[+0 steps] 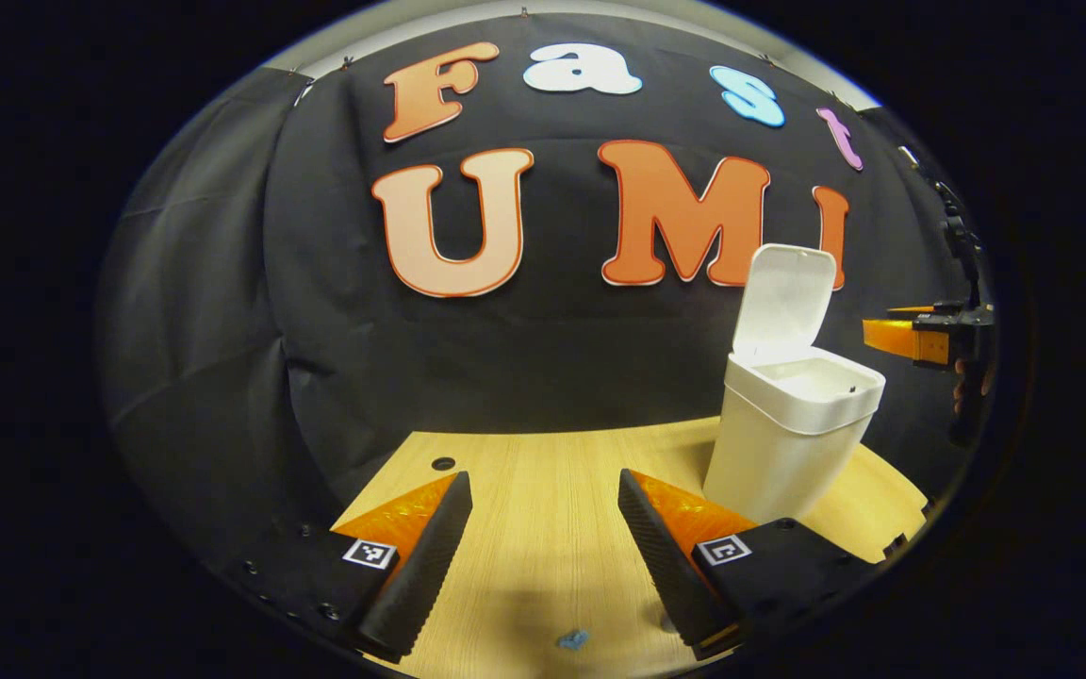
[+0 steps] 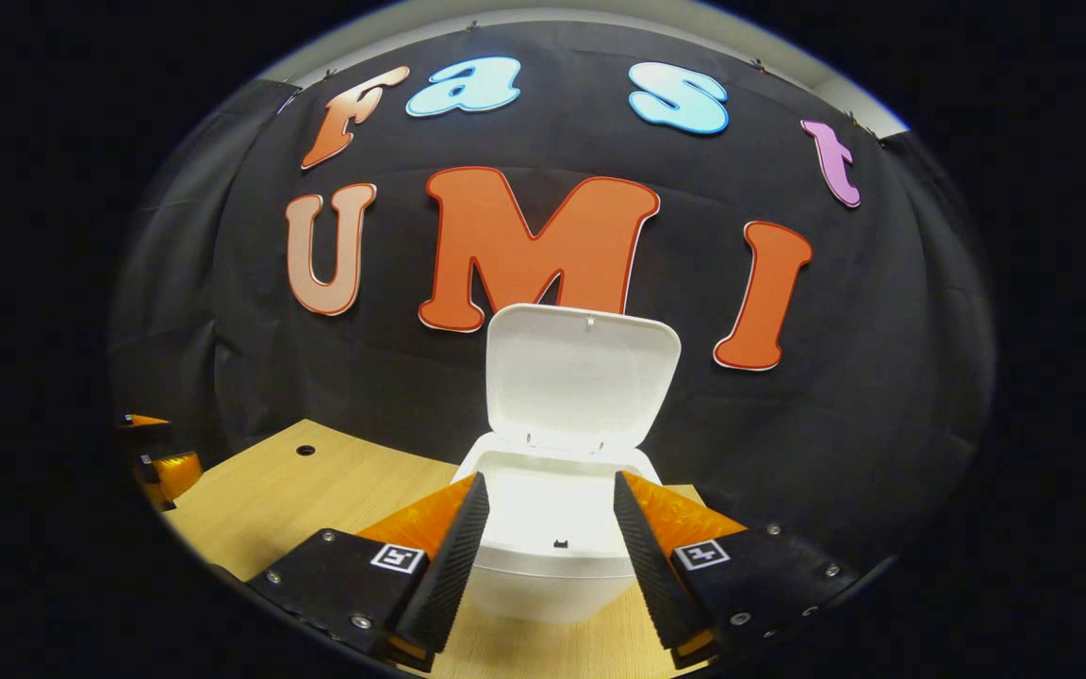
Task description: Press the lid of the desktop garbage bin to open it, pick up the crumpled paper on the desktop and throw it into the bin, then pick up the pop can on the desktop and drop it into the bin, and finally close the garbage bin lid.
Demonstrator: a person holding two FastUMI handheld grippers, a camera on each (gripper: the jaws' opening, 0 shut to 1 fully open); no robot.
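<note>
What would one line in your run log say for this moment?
bin: on table | lid: up, open | left gripper: open, empty | right gripper: open, empty, before the bin

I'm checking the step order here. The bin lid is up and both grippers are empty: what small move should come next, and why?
Probably bring the right gripper down onto the raised lid to close it. The bin stands open, both grippers are open and empty, and no paper or can lies on the table.
</note>
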